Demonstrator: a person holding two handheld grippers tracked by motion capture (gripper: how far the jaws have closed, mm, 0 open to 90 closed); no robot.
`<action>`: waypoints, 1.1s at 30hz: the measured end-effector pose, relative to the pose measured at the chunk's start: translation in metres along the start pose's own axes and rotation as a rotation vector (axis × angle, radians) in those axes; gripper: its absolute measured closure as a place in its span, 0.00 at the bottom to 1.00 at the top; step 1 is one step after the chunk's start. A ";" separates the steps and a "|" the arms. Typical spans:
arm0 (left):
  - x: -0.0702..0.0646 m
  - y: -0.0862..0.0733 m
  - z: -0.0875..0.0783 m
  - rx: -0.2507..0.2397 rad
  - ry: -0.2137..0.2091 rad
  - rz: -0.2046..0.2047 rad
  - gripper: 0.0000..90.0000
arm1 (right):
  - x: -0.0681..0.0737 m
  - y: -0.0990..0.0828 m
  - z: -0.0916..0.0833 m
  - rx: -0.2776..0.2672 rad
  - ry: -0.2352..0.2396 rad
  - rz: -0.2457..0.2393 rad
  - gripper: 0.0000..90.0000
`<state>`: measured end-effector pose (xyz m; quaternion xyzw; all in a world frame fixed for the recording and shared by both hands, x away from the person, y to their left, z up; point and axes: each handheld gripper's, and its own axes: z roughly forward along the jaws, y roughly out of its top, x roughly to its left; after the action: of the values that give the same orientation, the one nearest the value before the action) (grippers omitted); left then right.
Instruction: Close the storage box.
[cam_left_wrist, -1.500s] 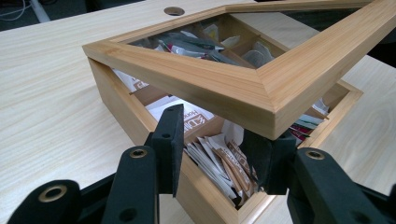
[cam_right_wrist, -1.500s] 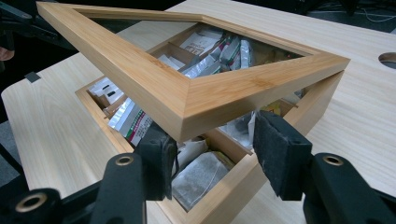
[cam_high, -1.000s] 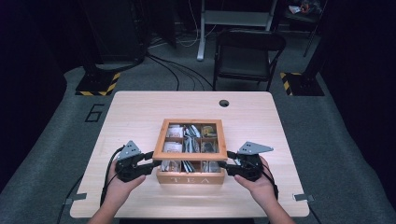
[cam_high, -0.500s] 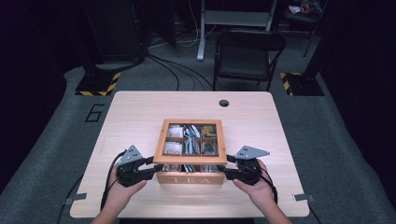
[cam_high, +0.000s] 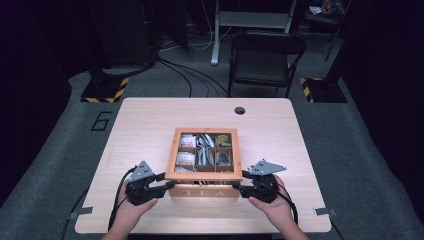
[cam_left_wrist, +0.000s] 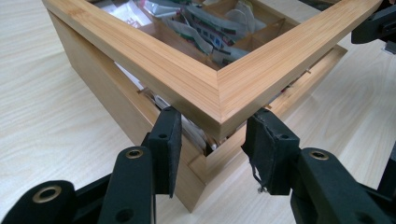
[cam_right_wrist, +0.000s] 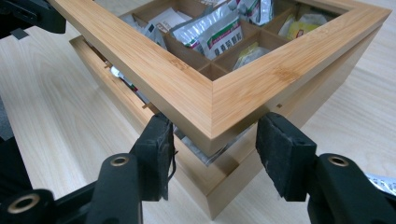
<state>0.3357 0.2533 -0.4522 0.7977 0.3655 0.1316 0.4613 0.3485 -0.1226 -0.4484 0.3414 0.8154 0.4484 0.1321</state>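
A wooden tea box marked TEA stands near the table's front edge. Its compartments hold several tea bags. The framed lid sits slightly raised at the front, and bags poke out of the gap. My left gripper straddles the lid's front left corner, with its pads against both edges. My right gripper straddles the front right corner the same way. Its jaws have just been opening a little, with the corner still between the pads.
The table has a cable hole at the back. A black chair stands behind it, with cables and yellow-black floor markers beyond. Both of the person's hands come in over the near edge.
Both grippers have slid a little toward the near edge while staying on the lid's front corners. The box has stayed where it was.
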 end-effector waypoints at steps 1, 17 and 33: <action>0.000 -0.001 0.001 -0.007 0.009 0.002 0.63 | 0.001 -0.001 0.000 0.000 -0.001 0.005 0.52; 0.000 -0.010 -0.001 0.012 -0.010 -0.010 0.62 | 0.003 -0.009 0.002 0.020 -0.006 -0.004 0.52; 0.007 -0.006 -0.010 -0.023 -0.007 -0.068 0.54 | -0.002 -0.012 -0.009 -0.007 0.001 0.014 0.51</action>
<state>0.3319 0.2662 -0.4527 0.7800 0.3891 0.1174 0.4758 0.3400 -0.1337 -0.4531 0.3465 0.8114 0.4526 0.1295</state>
